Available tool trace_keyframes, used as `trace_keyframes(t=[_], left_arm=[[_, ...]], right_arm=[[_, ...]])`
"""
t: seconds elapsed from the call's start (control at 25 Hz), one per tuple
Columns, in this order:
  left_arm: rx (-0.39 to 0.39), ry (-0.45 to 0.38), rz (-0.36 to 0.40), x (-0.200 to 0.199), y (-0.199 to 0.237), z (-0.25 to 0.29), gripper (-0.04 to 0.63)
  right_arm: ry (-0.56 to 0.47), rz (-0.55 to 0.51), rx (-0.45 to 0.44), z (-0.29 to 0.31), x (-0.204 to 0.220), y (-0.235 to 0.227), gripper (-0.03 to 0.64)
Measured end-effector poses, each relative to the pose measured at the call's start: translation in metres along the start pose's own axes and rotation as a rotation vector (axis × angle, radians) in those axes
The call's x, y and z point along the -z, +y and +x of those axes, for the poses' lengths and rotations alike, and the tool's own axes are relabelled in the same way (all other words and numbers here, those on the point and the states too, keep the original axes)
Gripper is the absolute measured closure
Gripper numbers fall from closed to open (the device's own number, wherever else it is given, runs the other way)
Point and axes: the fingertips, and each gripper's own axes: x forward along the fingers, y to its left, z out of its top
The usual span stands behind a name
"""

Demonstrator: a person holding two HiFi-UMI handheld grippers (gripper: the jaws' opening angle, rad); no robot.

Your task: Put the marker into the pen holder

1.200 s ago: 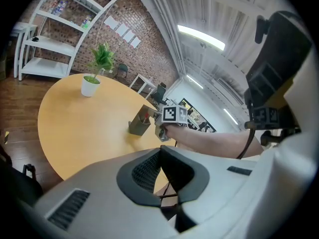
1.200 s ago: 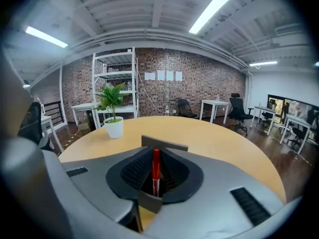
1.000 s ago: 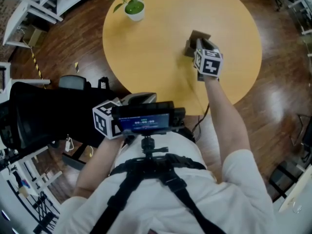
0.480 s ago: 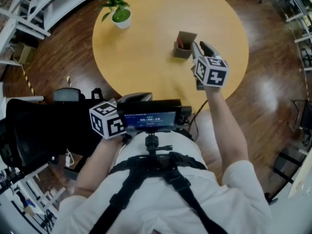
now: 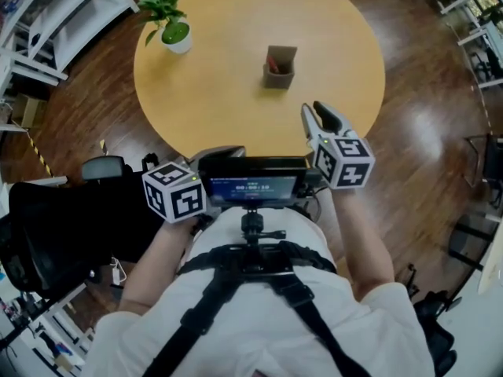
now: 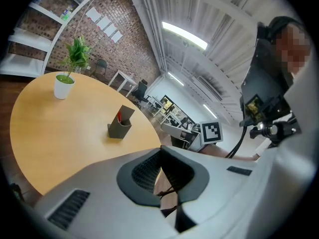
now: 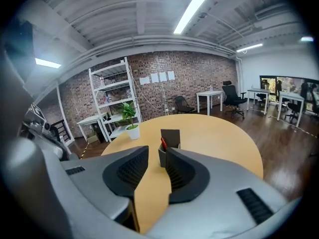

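Observation:
A dark grey pen holder point(image 5: 279, 67) stands upright near the middle of the round wooden table point(image 5: 212, 93). A red marker point(image 5: 272, 64) sticks up inside it. My right gripper point(image 5: 314, 110) hovers over the table's near edge, well short of the holder, open and empty. Between its jaws I see the pen holder point(image 7: 170, 144) and the marker point(image 7: 163, 143) a good way ahead. My left gripper point(image 6: 161, 153) stays low by the person's body, its tips touching with nothing between them. From it the pen holder point(image 6: 120, 125) shows off to the left.
A potted plant point(image 5: 169, 26) in a white pot stands at the table's far left edge. A black office chair point(image 5: 63, 203) sits left of the person. A screen on a chest mount point(image 5: 251, 187) lies between the grippers. White shelving point(image 5: 47, 14) stands at the far left.
The right gripper has pulled back from over the pen holder to the table's near edge, and its jaws have spread. The marker stays in the holder. The left gripper has barely moved.

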Motion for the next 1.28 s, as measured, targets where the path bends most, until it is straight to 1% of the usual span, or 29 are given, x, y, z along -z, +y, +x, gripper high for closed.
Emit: trace_keyframes(t=[0.16,0.32,0.52,0.6,0.72,0.96,1.08,1.16,1.28], left_arm=[[0.012,-0.002,0.01,-0.002,-0.002,-0.001,0.601],[0.018,0.004,0.008,0.001,0.0,-0.001,0.601],[0.039,0.038,0.017,0.014,-0.007,-0.001,0.601],[0.053,0.056,0.018,0.02,-0.008,-0.001,0.601],[0.071,0.079,0.009,0.03,-0.01,-0.002,0.601],[0.115,0.15,-0.024,0.063,-0.017,0.0,0.601],[0.133,0.182,-0.016,0.076,-0.024,0.002,0.601],[0.134,0.186,-0.001,0.08,-0.029,0.001,0.601],[0.117,0.168,0.009,0.081,-0.036,-0.004,0.601]], right_arm=[[0.002,0.027,-0.005,-0.019,0.008,0.009,0.509],[0.019,0.048,-0.008,-0.031,0.026,0.019,0.509],[0.054,0.066,-0.006,-0.049,0.057,0.038,0.509],[0.066,0.072,0.003,-0.054,0.07,0.044,0.509],[0.083,0.093,0.031,-0.061,0.084,0.047,0.529],[0.099,0.131,0.098,-0.081,0.104,0.048,0.541],[0.1,0.145,0.108,-0.09,0.112,0.049,0.541],[0.097,0.15,0.108,-0.094,0.116,0.049,0.548],[0.079,0.149,0.101,-0.102,0.115,0.049,0.548]])
